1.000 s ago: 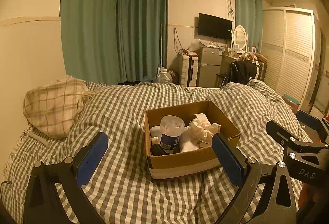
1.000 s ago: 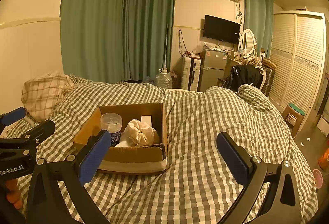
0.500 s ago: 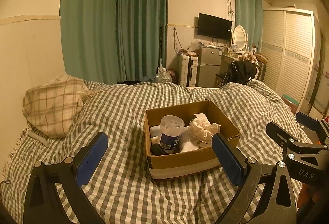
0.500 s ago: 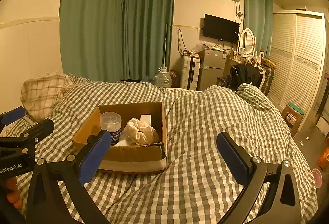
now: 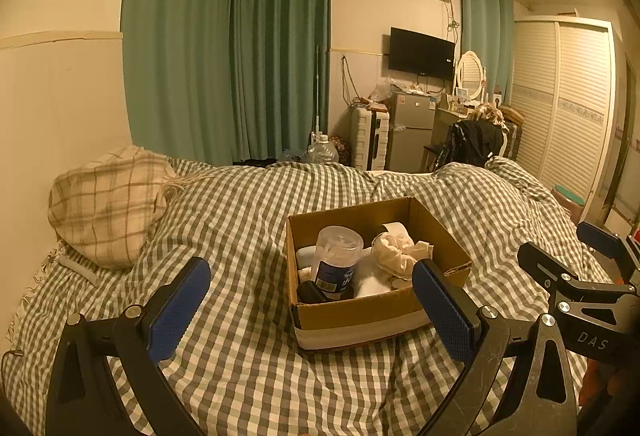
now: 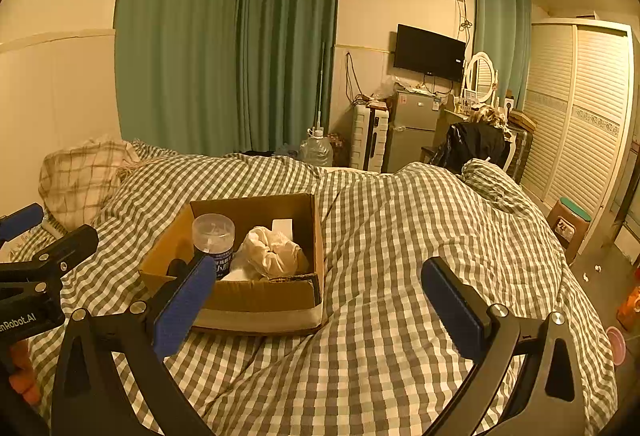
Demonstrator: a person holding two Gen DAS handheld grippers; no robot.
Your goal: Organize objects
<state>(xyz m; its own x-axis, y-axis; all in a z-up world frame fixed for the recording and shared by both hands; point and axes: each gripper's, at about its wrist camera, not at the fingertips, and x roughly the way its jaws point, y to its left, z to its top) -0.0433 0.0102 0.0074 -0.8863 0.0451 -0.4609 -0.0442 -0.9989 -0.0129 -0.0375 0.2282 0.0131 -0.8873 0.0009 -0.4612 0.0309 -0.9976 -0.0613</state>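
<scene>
Box (image 5: pixel 374 310) sits on the checked bed (image 5: pixel 240 220), just ahead of the left tongs (image 5: pixel 310 308) and ahead-left of the right tongs (image 6: pixel 320 300). Both tongs hover level above the bedding, spread wide, gripping nothing; neither touches the box. Inside stand a clear jar (image 5: pixel 338 260) with a dark label, a crumpled cream cloth (image 5: pixel 396 256) to its right, and white items beneath. The left view alone shows a small black object (image 5: pixel 310 292) at the box's near left corner and the right tongs off to its right. The right view alone shows a stool (image 6: pixel 570 222) beyond the bed's right edge. A plaid pillow (image 5: pixel 104 208) lies far left. Compared with half a second ago, almost nothing has shifted.
</scene>
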